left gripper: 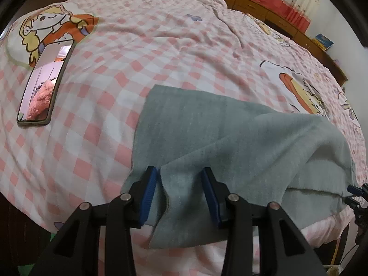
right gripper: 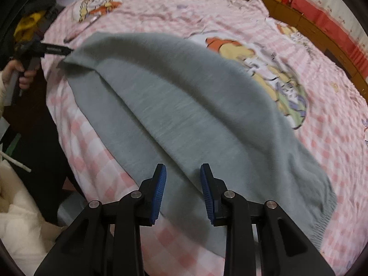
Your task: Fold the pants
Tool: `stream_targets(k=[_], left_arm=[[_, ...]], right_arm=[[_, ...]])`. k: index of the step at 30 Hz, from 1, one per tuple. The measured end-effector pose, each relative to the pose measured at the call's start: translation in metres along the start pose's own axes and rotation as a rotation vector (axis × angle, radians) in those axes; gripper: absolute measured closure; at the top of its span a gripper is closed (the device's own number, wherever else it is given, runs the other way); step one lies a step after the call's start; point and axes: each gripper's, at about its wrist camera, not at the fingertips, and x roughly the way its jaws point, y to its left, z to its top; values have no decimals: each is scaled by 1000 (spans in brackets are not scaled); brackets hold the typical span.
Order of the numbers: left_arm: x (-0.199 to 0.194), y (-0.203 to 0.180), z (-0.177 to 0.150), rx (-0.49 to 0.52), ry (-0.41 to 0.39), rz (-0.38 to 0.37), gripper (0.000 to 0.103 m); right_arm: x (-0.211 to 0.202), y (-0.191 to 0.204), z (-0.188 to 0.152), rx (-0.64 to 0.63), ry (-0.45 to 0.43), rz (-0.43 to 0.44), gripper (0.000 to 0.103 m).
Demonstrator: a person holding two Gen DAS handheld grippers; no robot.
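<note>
**Grey-green pants spread on a pink checked bed, both grippers parted above them**

Grey-green knit pants [left gripper: 230, 142] lie across a pink-and-white checked bedsheet [left gripper: 142, 53] in the left wrist view, one layer folded loosely over another. The left gripper [left gripper: 180, 172] points down at the near left corner of the cloth. Its blue pads [left gripper: 149, 193] stand apart, with a raised ridge of the fabric between them; neither pad presses on it. Only this view shows a phone [left gripper: 43, 85] lying face-up on the sheet, well to the left of the pants and clear of them. At the far right edge, the tip of the other gripper shows beside the cloth's far end. Wooden furniture [left gripper: 271, 9] lines the wall behind the bed.

From the right wrist view, blurred by motion, the pants [right gripper: 184, 105] run diagonally from upper left to lower right, and a ribbed hem [right gripper: 322, 220] shows at the lower right, a detail the other view lacks. The right gripper [right gripper: 182, 172] hangs over the cloth near its lower edge, its pads [right gripper: 158, 195] apart and gripping nothing. At upper left, the left gripper [right gripper: 57, 50] meets the far corner of the pants, and a hand [right gripper: 20, 73] grips its handle. White padded material [right gripper: 20, 214] fills the lower left corner. Cartoon prints [right gripper: 260, 69] mark the sheet beside the pants.
</note>
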Motion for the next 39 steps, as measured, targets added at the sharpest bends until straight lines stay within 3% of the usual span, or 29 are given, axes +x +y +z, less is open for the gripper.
stream_targets(k=[9, 11, 13, 15, 17, 22, 27, 33, 36, 39], left_arm=[[2, -6, 1, 3, -6, -3, 61], [4, -3, 2, -10, -10, -6, 61], [5, -3, 2, -17, -13, -4, 61], [3, -4, 1, -5, -22, 1, 65], [0, -8, -1, 21, -28, -9, 92], [-18, -14, 4, 61, -88, 32, 95], [-42, -6, 36, 91, -163, 64, 96], [-21, -11, 61, 215, -79, 154, 96], [3, -12, 57, 242, -6, 191, 95], [9, -10, 47, 246, -1, 196, 93]], right_arm=[[18, 0, -2, 93, 9, -27, 72], [18, 0, -3, 121, 4, -44, 78], [19, -2, -2, 148, 0, -64, 93], [17, -5, -3, 181, -9, -56, 98], [12, -8, -3, 196, -23, -49, 100], [-23, -12, 3, 187, -108, -39, 100], [-58, -6, 4, 156, -171, 38, 100], [-36, 13, -15, 79, -76, 89, 100], [-15, 17, -23, 65, -27, 71, 100], [0, 18, -26, 76, -4, 63, 100]])
